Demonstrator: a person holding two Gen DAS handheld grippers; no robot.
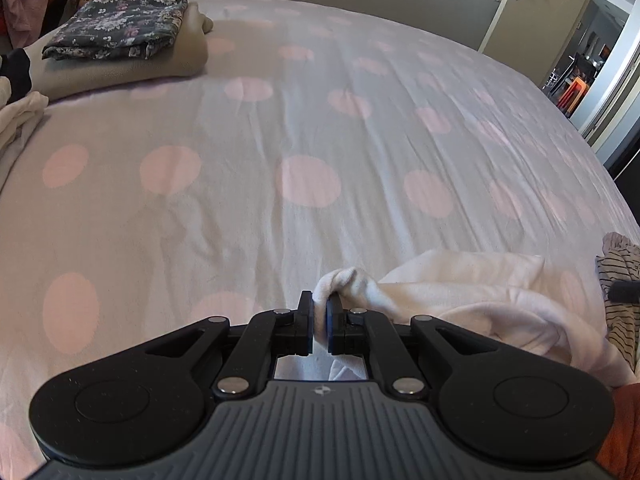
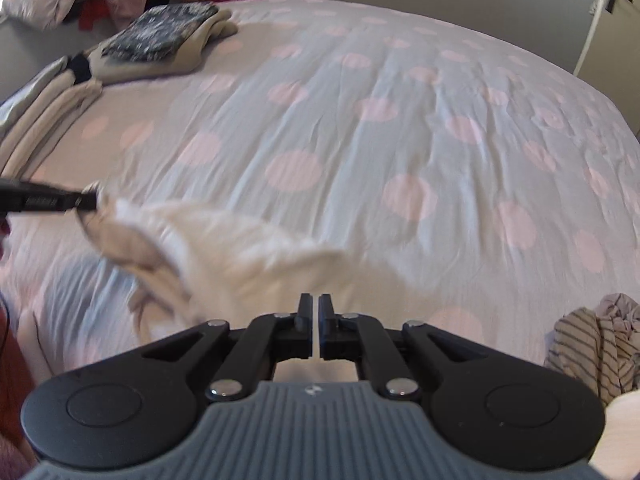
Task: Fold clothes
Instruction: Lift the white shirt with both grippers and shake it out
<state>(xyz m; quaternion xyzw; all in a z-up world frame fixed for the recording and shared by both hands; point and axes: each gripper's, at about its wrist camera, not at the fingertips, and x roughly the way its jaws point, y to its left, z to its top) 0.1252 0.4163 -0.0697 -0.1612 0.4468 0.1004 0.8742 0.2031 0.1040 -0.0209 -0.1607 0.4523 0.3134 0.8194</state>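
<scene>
Both the left gripper (image 1: 319, 314) and right gripper (image 2: 319, 322) clench the cream garment (image 1: 472, 292); keep its edge taut and level over the bed (image 1: 280, 120).

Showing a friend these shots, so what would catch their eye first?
Probably the cream garment bunched at the near edge of the pink-dotted bed, its corner pinched in the left hand-held gripper. Next, the folded floral cloth far left, atop a beige pile.

One bed (image 1: 280, 128), one white garment (image 1: 480, 296), one striped garment (image 2: 592, 344), one folded floral cloth (image 1: 120, 24) on one folded beige cloth (image 1: 120, 68), two grippers (image 1: 319, 312) (image 2: 319, 308), one door (image 1: 532, 8).
</scene>
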